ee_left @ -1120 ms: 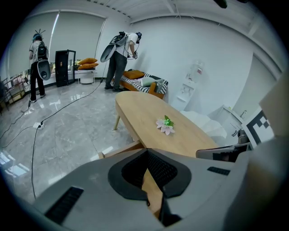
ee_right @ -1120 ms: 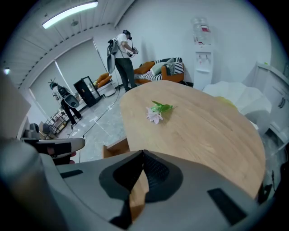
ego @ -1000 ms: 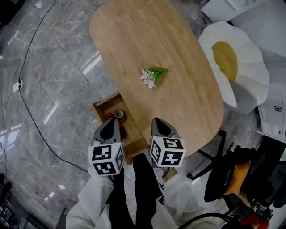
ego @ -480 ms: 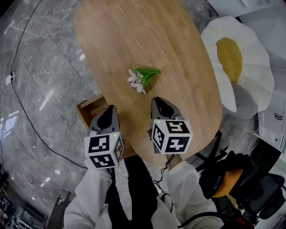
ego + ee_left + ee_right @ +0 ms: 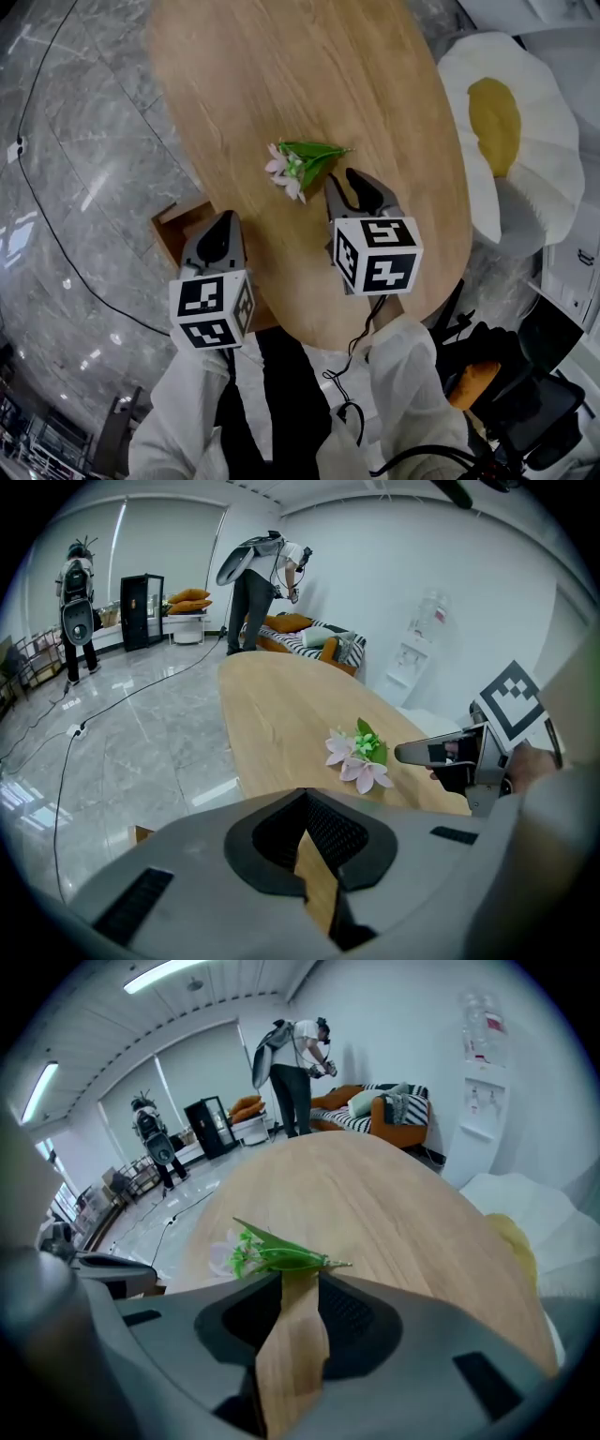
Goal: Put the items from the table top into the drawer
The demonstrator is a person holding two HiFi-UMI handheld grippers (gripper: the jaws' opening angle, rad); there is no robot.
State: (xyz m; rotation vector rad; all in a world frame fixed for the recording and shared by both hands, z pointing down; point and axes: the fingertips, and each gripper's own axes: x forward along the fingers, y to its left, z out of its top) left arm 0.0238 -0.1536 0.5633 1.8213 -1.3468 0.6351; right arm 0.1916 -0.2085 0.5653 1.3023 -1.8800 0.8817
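A small artificial flower [image 5: 298, 167], pink blooms with green leaves, lies near the middle of the oval wooden table [image 5: 309, 66]. My right gripper [image 5: 361, 187] hovers over the table just right of the flower. Its jaws have just been opening and now stand apart with nothing between them. In the right gripper view the flower [image 5: 272, 1255] lies just beyond the right gripper [image 5: 298, 1283]. My left gripper [image 5: 217, 225] is shut and empty, hanging over the open drawer [image 5: 167, 234] at the table's left edge. From the left gripper [image 5: 305, 794] I see the flower [image 5: 359, 757] ahead to the right.
A white and yellow flower-shaped seat [image 5: 511, 141] stands right of the table. A black chair with orange items [image 5: 487, 375] is at the lower right. A black cable [image 5: 56, 244] runs over the marble floor. People [image 5: 258, 583] stand far off by a sofa.
Both grippers moved forward toward the flower, the right one farther, onto the table. The right jaws went from shut to open. The left gripper now covers the drawer's contents.
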